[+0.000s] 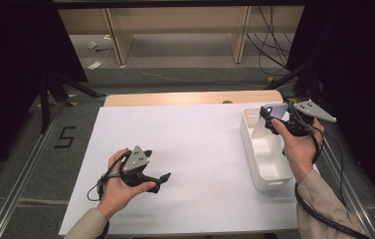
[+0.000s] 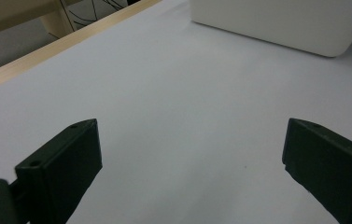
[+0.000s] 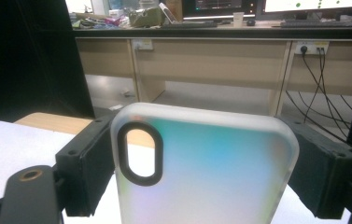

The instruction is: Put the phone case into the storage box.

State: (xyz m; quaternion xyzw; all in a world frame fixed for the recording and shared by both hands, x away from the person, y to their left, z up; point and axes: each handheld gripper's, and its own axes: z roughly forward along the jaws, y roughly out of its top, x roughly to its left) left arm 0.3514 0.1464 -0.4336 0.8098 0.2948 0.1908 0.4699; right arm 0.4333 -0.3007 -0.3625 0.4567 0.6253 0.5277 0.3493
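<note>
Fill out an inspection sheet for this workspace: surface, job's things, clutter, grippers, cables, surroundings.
Surface: white sheet over a wooden table, bare in the middle.
Job's things: translucent phone case with an oval camera cutout, held above the white bin at the table's right side.
Clutter: nothing seen.
Grippers: right hand-held gripper clamps the phone case by its two side edges; left hand-held gripper is open, with nothing between its jaws, low over the sheet.
Cables: one cable trails from each gripper; loose wires on the floor beyond the table.
Surroundings: wooden desks behind, dark curtains on both sides, a floor marking shaped like a 5.
</note>
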